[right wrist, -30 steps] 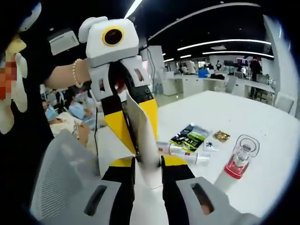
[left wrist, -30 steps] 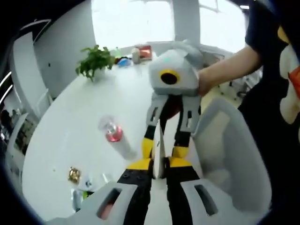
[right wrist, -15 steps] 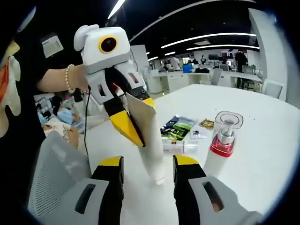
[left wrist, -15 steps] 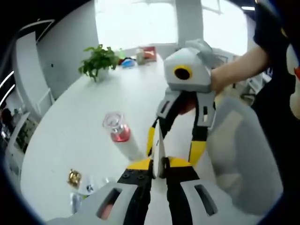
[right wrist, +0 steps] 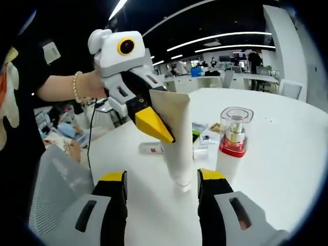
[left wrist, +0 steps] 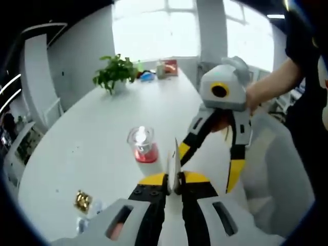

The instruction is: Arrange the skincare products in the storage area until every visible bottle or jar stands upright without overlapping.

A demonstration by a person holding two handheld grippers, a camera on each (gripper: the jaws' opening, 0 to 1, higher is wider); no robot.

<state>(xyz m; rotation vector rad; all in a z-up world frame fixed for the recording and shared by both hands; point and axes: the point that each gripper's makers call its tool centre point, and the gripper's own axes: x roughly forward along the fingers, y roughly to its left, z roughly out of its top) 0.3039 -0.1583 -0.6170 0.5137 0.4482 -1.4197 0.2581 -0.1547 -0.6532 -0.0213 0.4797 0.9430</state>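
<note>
A white tube [right wrist: 179, 148] stands cap-down on the white table [right wrist: 287, 154], its flat crimped end up. My left gripper [right wrist: 166, 128] reaches in from the left and is shut on that flat end. In the left gripper view the tube end [left wrist: 173, 163] shows edge-on between my left gripper's [left wrist: 173, 179] closed jaws. My right gripper [right wrist: 162, 177] is open, its jaws on either side of the tube's foot and apart from it. It also shows from the front as the right gripper [left wrist: 209, 164]. A pump bottle [right wrist: 233, 143] with a red collar and clear cap stands upright just right of the tube.
Behind the tube lie a small white tube [right wrist: 152, 148], a dark green packet [right wrist: 198, 133] and a gold sachet [right wrist: 215, 127]. A potted plant [left wrist: 117, 72] stands at the table's far end. A grey chair [left wrist: 279, 179] sits by the table edge, beside the person.
My right gripper has let go of the tube, opened wide and drawn back. The left gripper keeps its hold, and the tube now stands upright next to the pump bottle.
</note>
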